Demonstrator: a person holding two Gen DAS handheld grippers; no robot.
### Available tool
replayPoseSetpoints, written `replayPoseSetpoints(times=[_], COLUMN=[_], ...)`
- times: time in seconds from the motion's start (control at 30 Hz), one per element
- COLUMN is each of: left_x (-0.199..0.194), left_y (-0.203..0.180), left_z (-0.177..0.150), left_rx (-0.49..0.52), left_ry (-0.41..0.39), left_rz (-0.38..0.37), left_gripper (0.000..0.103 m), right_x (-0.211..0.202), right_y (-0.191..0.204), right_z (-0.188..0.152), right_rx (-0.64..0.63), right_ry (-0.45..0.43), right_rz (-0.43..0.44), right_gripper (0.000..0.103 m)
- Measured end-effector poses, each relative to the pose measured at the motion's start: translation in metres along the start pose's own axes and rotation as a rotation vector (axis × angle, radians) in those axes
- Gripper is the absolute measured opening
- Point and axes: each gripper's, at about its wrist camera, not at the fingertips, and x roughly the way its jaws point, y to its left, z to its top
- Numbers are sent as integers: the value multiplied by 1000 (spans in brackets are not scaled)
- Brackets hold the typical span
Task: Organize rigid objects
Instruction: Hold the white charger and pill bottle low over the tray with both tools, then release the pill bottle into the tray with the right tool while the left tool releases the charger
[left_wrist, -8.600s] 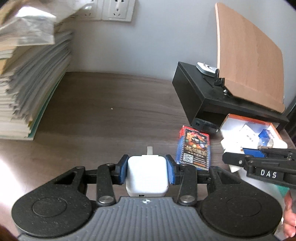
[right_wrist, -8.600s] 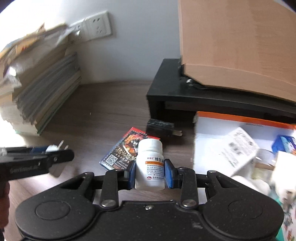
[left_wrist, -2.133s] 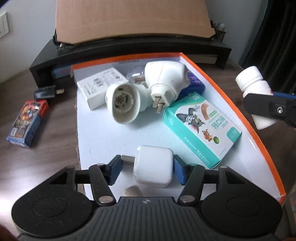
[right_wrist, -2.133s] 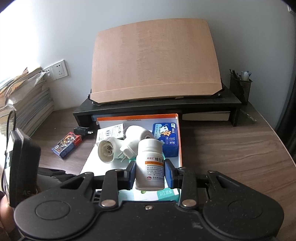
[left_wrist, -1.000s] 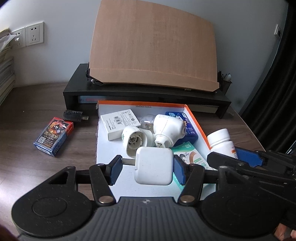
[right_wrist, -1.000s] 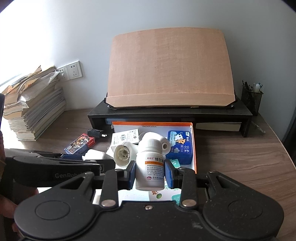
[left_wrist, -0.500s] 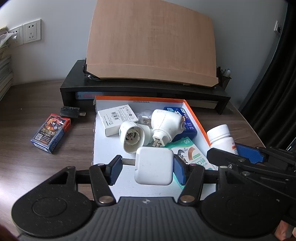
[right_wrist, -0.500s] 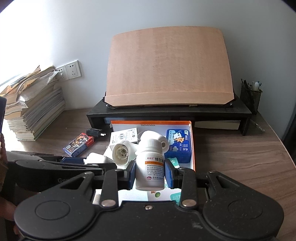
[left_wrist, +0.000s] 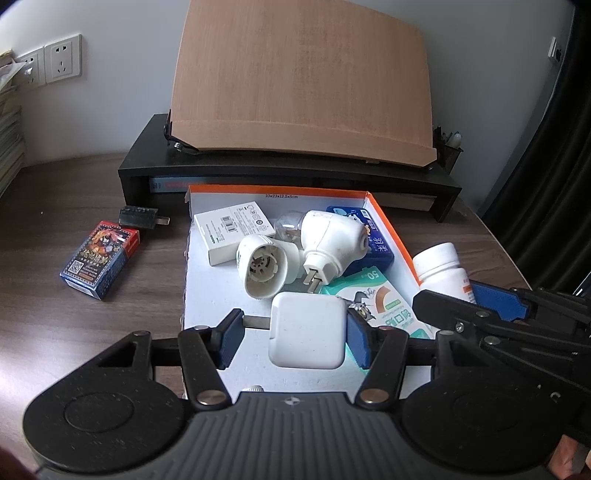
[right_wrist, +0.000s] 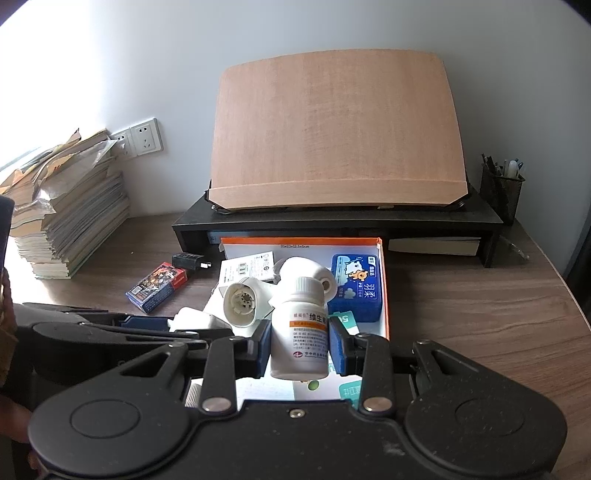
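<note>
My left gripper (left_wrist: 293, 341) is shut on a white square charger (left_wrist: 307, 334), its prong against the left pad, held over the near end of the white box with an orange rim (left_wrist: 388, 218). My right gripper (right_wrist: 299, 345) is shut on a white pill bottle (right_wrist: 300, 330), upright, over the box's near right part; it also shows in the left wrist view (left_wrist: 441, 269). In the box lie two white plug-in devices (left_wrist: 264, 271), a white carton (left_wrist: 236, 230), a blue tin (right_wrist: 356, 288) and a green plaster box (left_wrist: 384, 306).
A card pack (left_wrist: 99, 258) and a black adapter (left_wrist: 138, 218) lie on the wooden desk left of the box. A black monitor riser (left_wrist: 147, 166) with a wooden board (left_wrist: 303, 81) stands behind. A stack of books (right_wrist: 70, 225) is at far left, a pen holder (right_wrist: 500, 188) at far right.
Both grippers have kept their hold and hover over the box. The left view has shifted slightly closer to the box; the right gripper has barely moved.
</note>
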Motion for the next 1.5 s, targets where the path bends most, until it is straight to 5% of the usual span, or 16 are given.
replayPoseSetpoints(times=[1.5], left_x=[23], left_y=[5], left_z=[5], left_rx=[-10], left_ry=[57], left_rz=[-8], left_gripper=[59], right_x=[33], right_y=[-14], right_z=[8], right_rx=[16], right_ry=[34], right_rz=[-46], right_gripper=[40])
